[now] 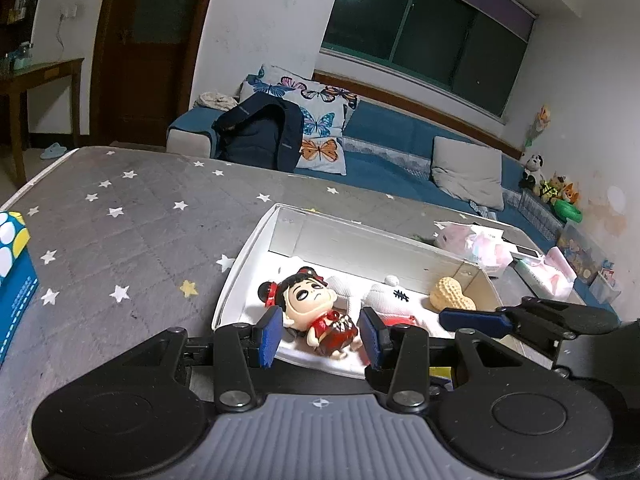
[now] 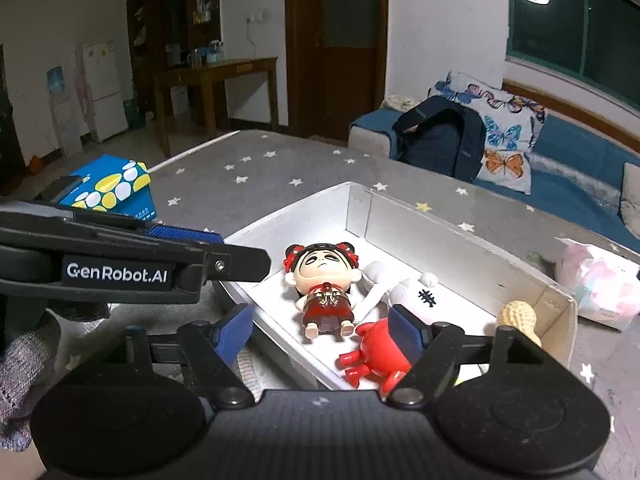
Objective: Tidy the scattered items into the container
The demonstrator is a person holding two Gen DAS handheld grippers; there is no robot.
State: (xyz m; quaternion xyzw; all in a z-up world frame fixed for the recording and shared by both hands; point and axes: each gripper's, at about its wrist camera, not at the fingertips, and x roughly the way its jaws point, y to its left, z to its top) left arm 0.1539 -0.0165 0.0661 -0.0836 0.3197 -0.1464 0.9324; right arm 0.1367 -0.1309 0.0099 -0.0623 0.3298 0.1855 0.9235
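A white open box (image 1: 256, 240) (image 2: 360, 208) sits on the grey star-patterned table. Inside lie a red-dressed doll figure (image 1: 316, 312) (image 2: 324, 284), a white plush toy (image 1: 384, 296) (image 2: 416, 292), a red crab-like toy (image 2: 380, 356) and a peanut-shaped toy (image 1: 450, 294) (image 2: 518, 314). My left gripper (image 1: 320, 338) is open and empty, its pads either side of the doll above the box's near edge. My right gripper (image 2: 324, 330) is open and empty over the box's near end. Each gripper shows in the other's view, the right one (image 1: 472, 318) and the left one (image 2: 208, 248).
A blue and yellow box (image 1: 12, 272) (image 2: 112, 188) stands at the table's left. A pink and white packet (image 1: 472, 242) (image 2: 600, 284) lies right of the white box. A blue sofa with cushions and a dark backpack (image 1: 264, 132) is behind the table.
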